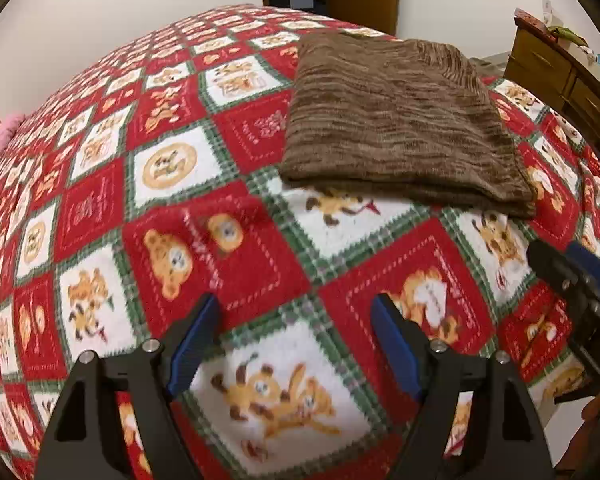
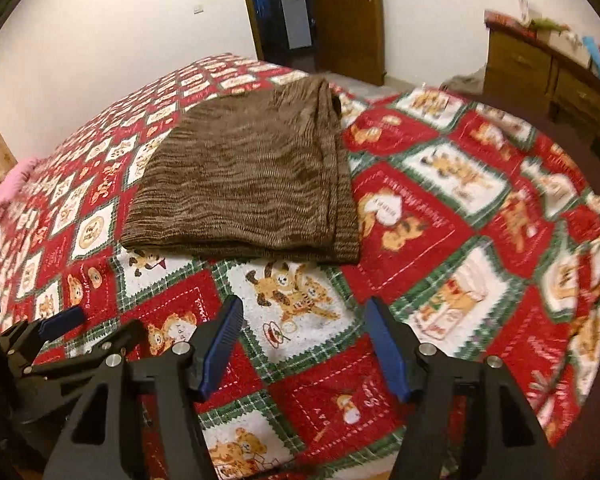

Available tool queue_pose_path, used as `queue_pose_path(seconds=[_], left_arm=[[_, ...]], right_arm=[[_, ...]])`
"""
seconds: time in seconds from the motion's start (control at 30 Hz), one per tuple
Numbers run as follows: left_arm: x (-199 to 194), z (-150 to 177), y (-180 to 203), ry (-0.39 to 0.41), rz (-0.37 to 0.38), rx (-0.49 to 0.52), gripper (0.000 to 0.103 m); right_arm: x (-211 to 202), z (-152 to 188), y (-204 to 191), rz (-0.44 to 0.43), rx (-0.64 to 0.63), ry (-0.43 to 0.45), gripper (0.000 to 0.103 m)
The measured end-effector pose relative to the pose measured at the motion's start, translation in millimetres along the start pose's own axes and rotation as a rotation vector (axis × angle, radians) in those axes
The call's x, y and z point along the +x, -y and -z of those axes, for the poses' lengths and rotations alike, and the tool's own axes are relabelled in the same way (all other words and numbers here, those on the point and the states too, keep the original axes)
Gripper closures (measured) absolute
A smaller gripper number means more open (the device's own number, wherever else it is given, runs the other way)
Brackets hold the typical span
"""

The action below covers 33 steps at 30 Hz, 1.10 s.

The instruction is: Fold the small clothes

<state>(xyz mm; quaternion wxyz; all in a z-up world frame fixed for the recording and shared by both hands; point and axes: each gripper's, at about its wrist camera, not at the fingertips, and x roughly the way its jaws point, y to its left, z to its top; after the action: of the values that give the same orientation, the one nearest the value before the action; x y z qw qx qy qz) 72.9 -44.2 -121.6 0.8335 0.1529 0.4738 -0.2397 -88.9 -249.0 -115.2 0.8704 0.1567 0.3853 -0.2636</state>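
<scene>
A brown knitted garment (image 1: 404, 120) lies folded into a neat rectangle on the bed. It also shows in the right wrist view (image 2: 244, 184), upper middle. My left gripper (image 1: 296, 308) is open and empty, hovering over the blanket, well short of the garment's near edge. My right gripper (image 2: 302, 312) is open and empty, also short of the garment's near edge. The right gripper shows at the right edge of the left wrist view (image 1: 568, 264). The left gripper shows at the left edge of the right wrist view (image 2: 60, 320).
The bed is covered by a red, white and green patchwork blanket (image 1: 228, 240) with bear prints. A pink pillow (image 2: 12, 184) lies at the far left. A wooden dresser (image 2: 540, 76) stands at the right. A wooden door (image 2: 348, 16) is beyond the bed.
</scene>
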Motion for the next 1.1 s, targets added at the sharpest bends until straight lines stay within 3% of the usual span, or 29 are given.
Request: queue_pose_path(seconds=[0.1, 0.2, 0.4, 0.83, 0.9, 1.1], left_arm=[[-13.4, 2.1, -1.7, 0.011, -0.036, 0.004, 0.019], [-28.6, 4.0, -3.4, 0.04, -0.067, 0.01, 0.004], [-47.5, 3.7, -9.6, 0.046, -0.133, 0.007, 0.003], [-142.2, -7.6, -9.8, 0.417, -0.285, -0.04, 0.0], [-155.5, -6.3, -10.2, 0.468, -0.277, -0.056, 0.0], [-187.6, -0.7, -9.3, 0.564, -0.214, -0.086, 0.0]], right_arm=[[-7.9, -3.5, -3.1, 0.022, 0.0, -0.006, 0.038], [-16.3, -6.9, -5.2, 0.055, 0.005, 0.003, 0.038], [-45.5, -15.1, -9.5, 0.11, -0.002, 0.1, 0.038], [-136.0, -52.7, -9.5, 0.082, 0.07, 0.443, 0.036], [-148.0, -53.4, -8.9, 0.092, 0.073, 0.489, 0.03], [-182.4, -50.6, -6.6, 0.121, 0.092, 0.625, 0.029]])
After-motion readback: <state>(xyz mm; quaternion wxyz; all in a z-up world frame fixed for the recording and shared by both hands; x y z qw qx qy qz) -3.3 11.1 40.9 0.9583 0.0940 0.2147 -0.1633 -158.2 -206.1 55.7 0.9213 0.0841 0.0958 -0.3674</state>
